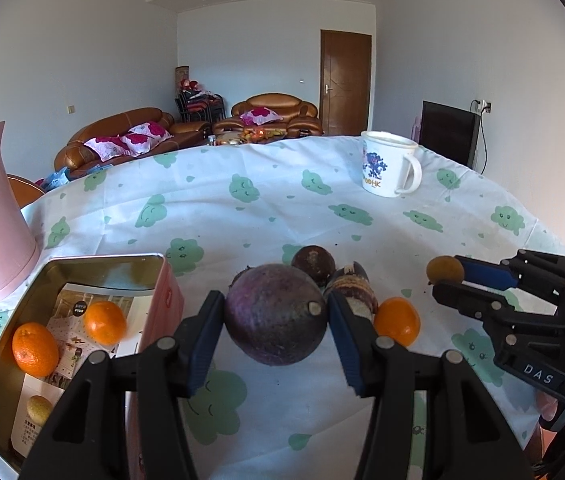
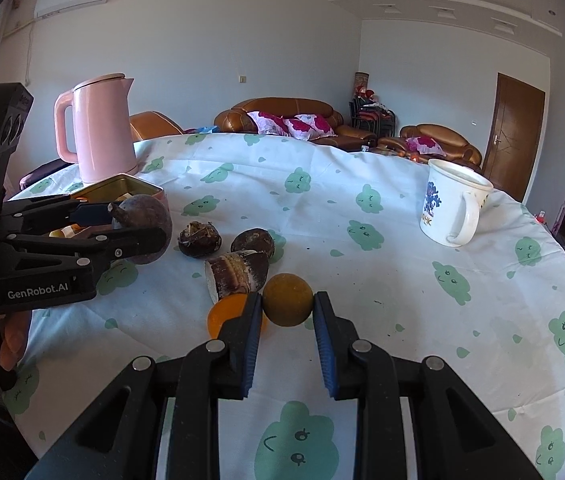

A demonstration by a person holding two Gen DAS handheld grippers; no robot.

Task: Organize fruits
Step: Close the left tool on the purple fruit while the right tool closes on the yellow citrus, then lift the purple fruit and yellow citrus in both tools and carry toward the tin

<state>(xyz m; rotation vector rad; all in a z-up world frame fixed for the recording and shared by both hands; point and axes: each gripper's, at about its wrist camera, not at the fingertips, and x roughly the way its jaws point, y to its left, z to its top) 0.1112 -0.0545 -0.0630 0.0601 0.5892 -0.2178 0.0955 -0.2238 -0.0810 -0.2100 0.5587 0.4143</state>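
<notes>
Both grippers are loaded. The left gripper [image 1: 275, 316] has its jaws clamped on a big purple fruit [image 1: 274, 314], held clear of the tablecloth [image 1: 322, 216] just beside the open tin [image 1: 102, 268]. In that tin: two oranges [image 1: 35, 348] on printed paper [image 1: 70, 312]. The right gripper [image 2: 287, 307] pinches a small brownish-yellow fruit [image 2: 287, 300] between its pads. On the cloth lie another orange [image 1: 397, 320], a cut taro piece [image 2: 236, 274] and two dark round fruits [image 2: 199, 239]. The white mug [image 2: 452, 204] stands well apart; I cannot tell what it holds. The pink kettle [image 2: 100, 128] stands behind the tin.
</notes>
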